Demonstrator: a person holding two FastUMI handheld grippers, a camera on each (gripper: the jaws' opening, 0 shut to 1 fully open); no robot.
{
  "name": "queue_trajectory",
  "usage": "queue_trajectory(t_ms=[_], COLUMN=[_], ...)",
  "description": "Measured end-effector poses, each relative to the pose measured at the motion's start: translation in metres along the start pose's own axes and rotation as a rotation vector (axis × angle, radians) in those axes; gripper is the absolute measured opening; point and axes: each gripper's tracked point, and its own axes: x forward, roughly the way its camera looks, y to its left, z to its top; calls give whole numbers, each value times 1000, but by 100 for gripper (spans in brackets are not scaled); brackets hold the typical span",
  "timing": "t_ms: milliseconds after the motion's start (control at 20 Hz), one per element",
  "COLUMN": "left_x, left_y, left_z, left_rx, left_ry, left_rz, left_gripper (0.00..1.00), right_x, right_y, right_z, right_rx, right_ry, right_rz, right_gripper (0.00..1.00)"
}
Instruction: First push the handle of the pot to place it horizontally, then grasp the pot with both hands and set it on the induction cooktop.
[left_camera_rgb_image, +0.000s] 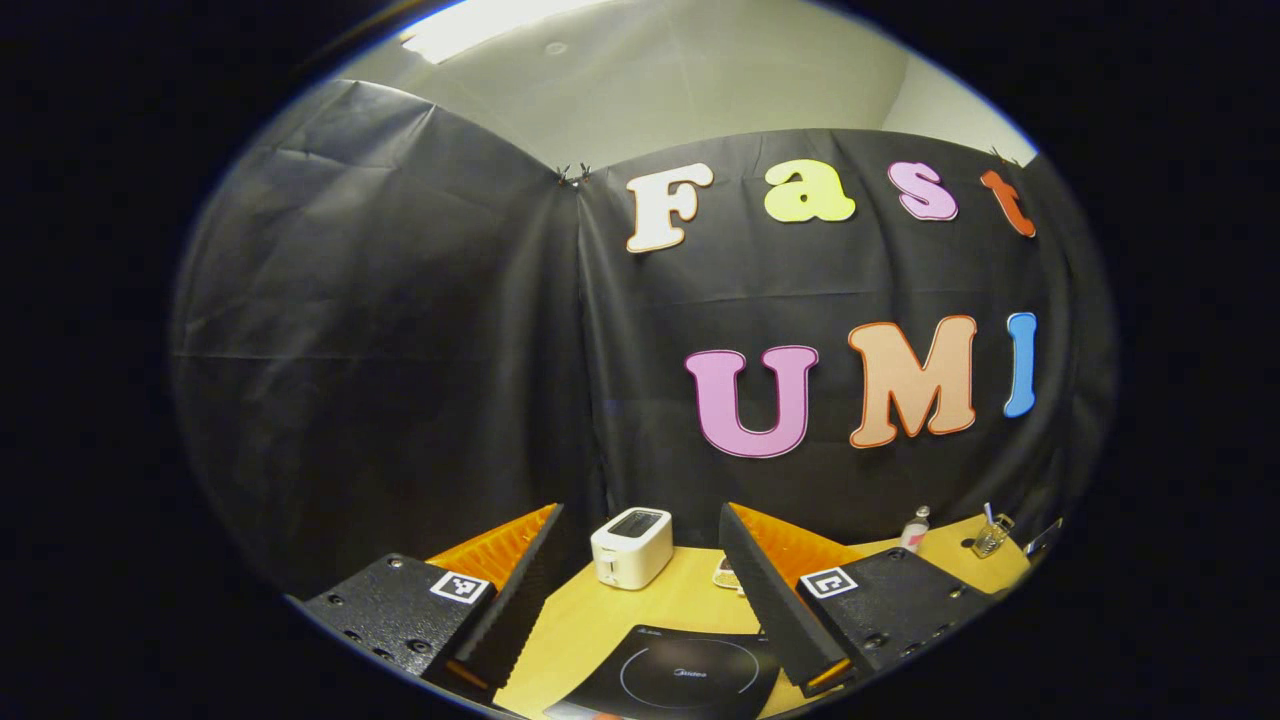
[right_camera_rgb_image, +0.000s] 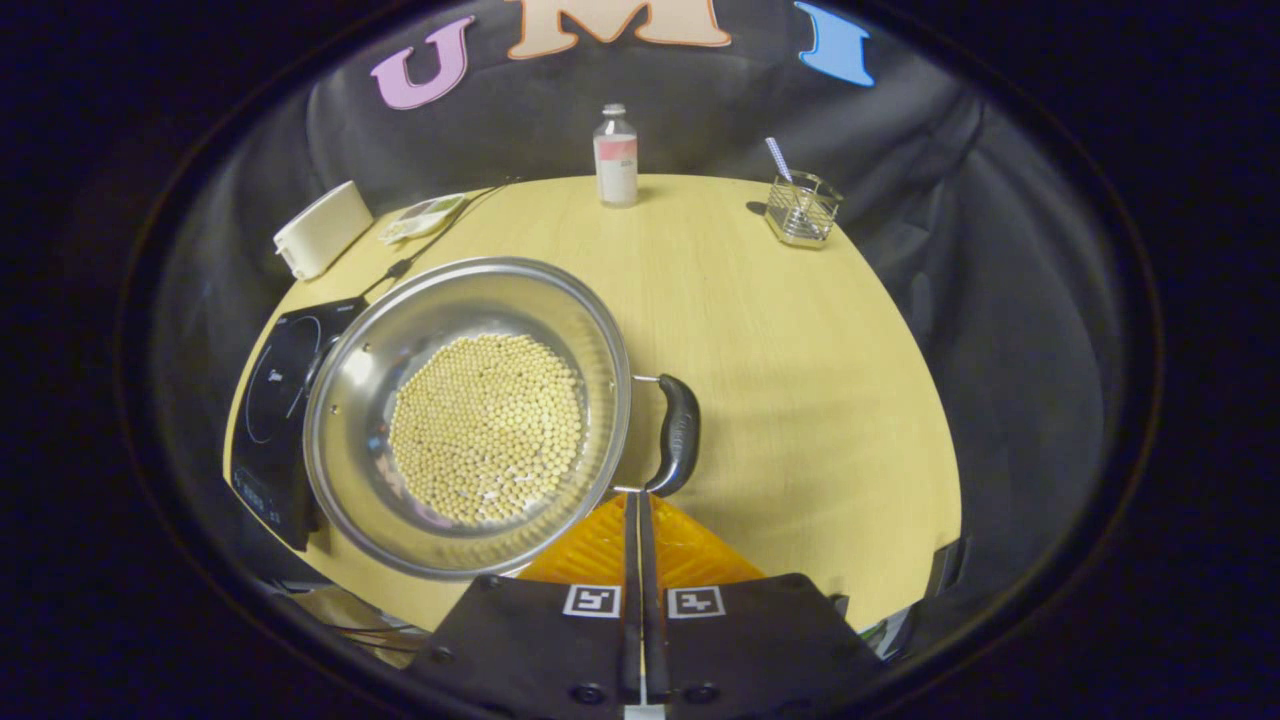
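Note:
In the right gripper view a steel pot holding pale beans stands on the wooden table. Its dark loop handle points right. My right gripper is shut with nothing between its fingers, and its tips sit right at the handle's lower end. The black induction cooktop lies to the left of the pot, whose rim covers part of it. In the left gripper view my left gripper is open wide and held above the table, with the cooktop low between its fingers.
A white toaster stands at the far left by the booth wall, with a small flat device and a cable beside it. At the back are a small bottle and a glass holder.

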Motion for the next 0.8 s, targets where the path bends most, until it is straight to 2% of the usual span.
queue_trajectory(t_ms=[500,600,650,800], left_x=[8,8,7,6], left_y=[-35,-44,-48,-58], left_z=[-44,-49,-51,-59], left_rx=[-1,11,15,19], left_ry=[119,133,138,153], left_rz=[-91,-114,-125,-155], left_gripper=[98,100,98,100], right_x=[-23,-32,-35,-34], right_y=[3,1,2,-4], right_z=[6,12,14,22], right_rx=[17,41,59,115], right_ry=[-62,-78,-90,-116], right_rz=[69,70,80,80], right_gripper=[4,17,17,59])
